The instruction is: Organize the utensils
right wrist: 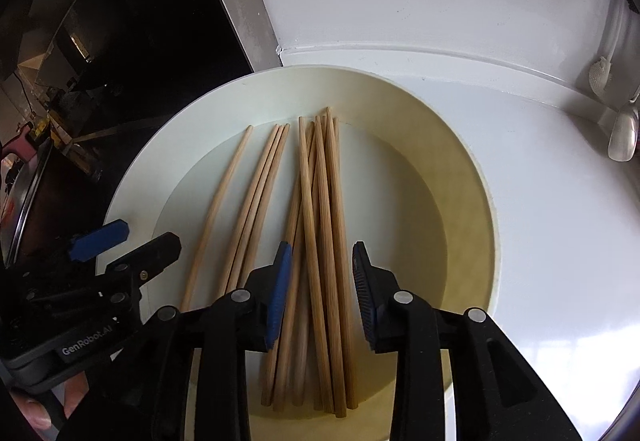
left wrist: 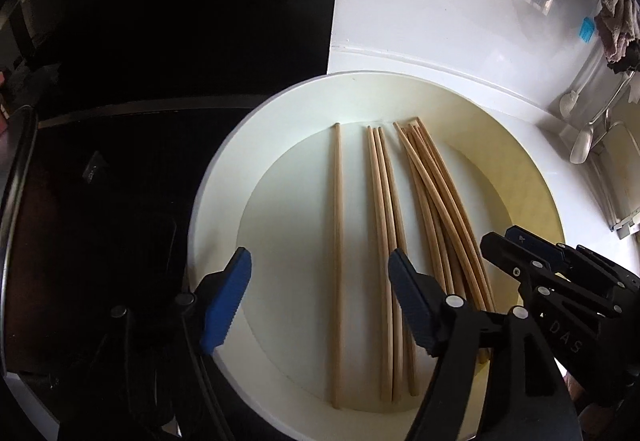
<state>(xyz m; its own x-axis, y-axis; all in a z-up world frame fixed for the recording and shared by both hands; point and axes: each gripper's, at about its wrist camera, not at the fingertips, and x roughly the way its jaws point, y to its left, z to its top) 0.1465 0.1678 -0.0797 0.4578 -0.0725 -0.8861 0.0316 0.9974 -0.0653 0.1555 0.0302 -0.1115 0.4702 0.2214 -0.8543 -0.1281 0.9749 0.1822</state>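
Hovering over a white plate [right wrist: 460, 145] on the bench, both tongs are standing open and empty; the right tongs [right wrist: 322, 295] risk scattering the crossed chopsticks [right wrist: 320, 241] toward 12 o'clock, while the left tongs [left wrist: 320, 301] straddle a lone chopstick [left wrist: 337, 261].

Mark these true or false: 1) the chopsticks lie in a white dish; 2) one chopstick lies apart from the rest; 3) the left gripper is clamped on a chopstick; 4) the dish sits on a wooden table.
1) True: the chopsticks lie in the white dish.
2) True: a single chopstick lies apart, at the left.
3) False: the left gripper is open, gripping nothing.
4) False: the dish sits on a white counter.
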